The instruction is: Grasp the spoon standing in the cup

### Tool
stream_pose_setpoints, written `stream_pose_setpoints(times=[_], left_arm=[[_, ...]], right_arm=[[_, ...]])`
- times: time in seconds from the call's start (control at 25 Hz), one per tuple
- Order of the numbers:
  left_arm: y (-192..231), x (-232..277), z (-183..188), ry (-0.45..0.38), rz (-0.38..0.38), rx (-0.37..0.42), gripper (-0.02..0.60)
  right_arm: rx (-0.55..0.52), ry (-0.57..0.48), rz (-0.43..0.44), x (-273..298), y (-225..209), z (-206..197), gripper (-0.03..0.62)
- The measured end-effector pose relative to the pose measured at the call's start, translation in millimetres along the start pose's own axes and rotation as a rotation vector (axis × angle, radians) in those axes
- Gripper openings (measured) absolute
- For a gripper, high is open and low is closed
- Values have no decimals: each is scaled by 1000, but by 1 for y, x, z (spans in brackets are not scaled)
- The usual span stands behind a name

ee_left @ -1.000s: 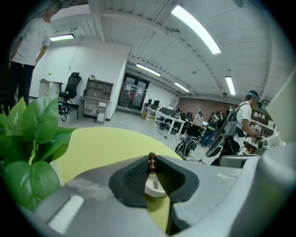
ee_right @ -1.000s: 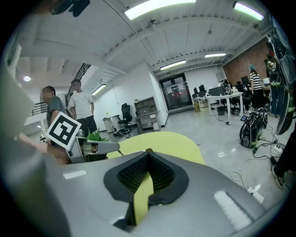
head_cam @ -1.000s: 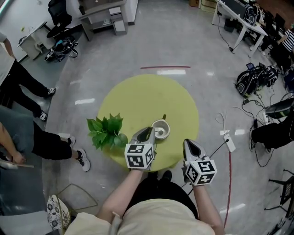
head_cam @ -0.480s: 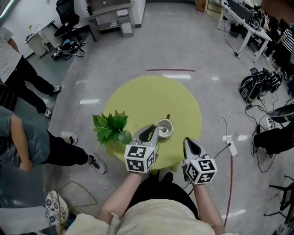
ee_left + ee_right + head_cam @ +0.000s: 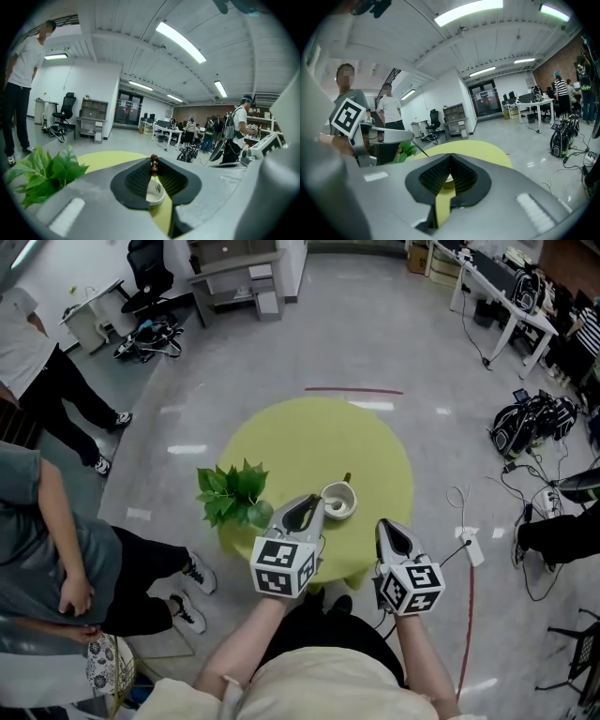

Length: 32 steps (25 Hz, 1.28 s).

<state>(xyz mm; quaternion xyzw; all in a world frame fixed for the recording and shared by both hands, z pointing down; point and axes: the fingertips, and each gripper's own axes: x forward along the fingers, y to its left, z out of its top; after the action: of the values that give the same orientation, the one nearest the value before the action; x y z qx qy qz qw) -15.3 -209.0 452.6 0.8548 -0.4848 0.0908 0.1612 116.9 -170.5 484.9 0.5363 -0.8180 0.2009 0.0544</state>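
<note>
A white cup stands on the round yellow-green table, near its front edge. A brown spoon stands in it, handle leaning away from me. My left gripper points at the cup from just in front and to the left, short of touching it. In the left gripper view the cup and the spoon's beaded tip show through the narrow gap between the jaws, which hold nothing. My right gripper hangs to the cup's right over the table edge, its pad tips meeting.
A leafy green plant sits on the table just left of the left gripper. A person is close by on the left, another stands further back. A power strip lies on the floor at the right.
Both grippers keep their places by the cup. The person at the left has come nearer, and the head camera has shifted a little.
</note>
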Motion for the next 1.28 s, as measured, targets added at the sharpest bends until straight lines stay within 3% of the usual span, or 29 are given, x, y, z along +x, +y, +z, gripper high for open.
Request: stream_pose_setpoints(times=[0.56, 1.28], left_arm=[[-11, -34, 1, -20, 14, -2, 46], [-3, -38, -41, 61, 55, -9, 46]], right_arm=[[-24, -30, 11, -24, 7, 5, 3], [-28, -18, 29, -27, 10, -3, 3]])
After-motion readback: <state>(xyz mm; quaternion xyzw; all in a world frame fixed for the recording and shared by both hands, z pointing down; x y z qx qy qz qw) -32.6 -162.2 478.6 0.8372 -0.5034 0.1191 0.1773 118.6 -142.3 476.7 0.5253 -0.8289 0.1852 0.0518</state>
